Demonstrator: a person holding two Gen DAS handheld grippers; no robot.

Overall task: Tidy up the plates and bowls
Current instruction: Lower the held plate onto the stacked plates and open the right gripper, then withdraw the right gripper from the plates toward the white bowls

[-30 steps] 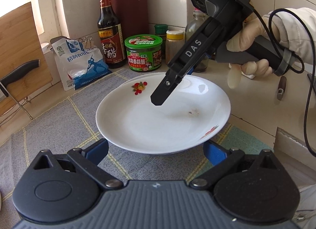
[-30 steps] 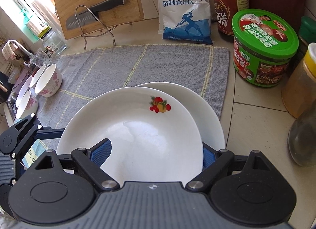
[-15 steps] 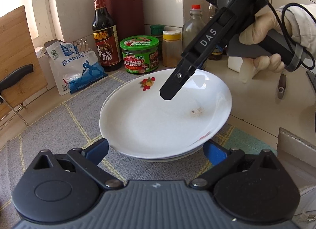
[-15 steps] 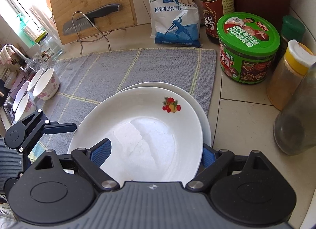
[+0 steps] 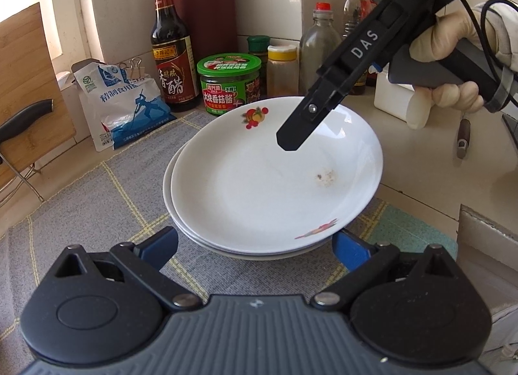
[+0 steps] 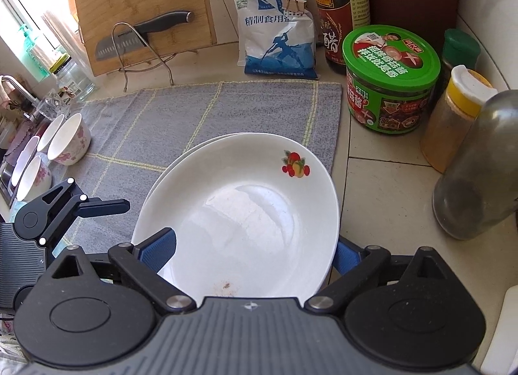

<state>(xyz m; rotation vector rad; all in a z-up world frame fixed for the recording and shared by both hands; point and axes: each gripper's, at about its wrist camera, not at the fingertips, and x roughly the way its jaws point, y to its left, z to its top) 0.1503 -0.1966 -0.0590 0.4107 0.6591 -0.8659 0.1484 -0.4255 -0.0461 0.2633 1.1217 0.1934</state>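
Two white plates lie stacked on the grey mat (image 6: pixel 200 109). The top plate (image 5: pixel 275 177) (image 6: pixel 246 213) has a fruit motif and a small brown stain, and the lower plate's rim (image 5: pixel 168 187) (image 6: pixel 181 161) shows on one side. My right gripper (image 6: pixel 252 252) straddles the top plate's near rim with its jaws opening, one blue pad (image 6: pixel 158 252) over the plate, the other half hidden behind the rim. In the left wrist view its black finger (image 5: pixel 291 138) hangs above the plate. My left gripper (image 5: pixel 255 247) (image 6: pixel 64 213) has its jaws closing slightly, its pads clear of the stack's near edge.
Several floral bowls (image 6: pixel 69 140) stand at the mat's left edge near a sink. Behind the plates are a green-lidded jar (image 6: pixel 388 83), a vinegar bottle (image 5: pixel 171 61), a salt bag (image 6: pixel 275 38), spice jars (image 6: pixel 453 116), a glass bottle (image 6: pixel 479 164), and a cutting board with a knife (image 6: pixel 142 28).
The top plate has come down onto the lower plate, slightly offset. The right gripper's jaws have widened and its finger has lifted a little off the plate. The left gripper has stayed put.
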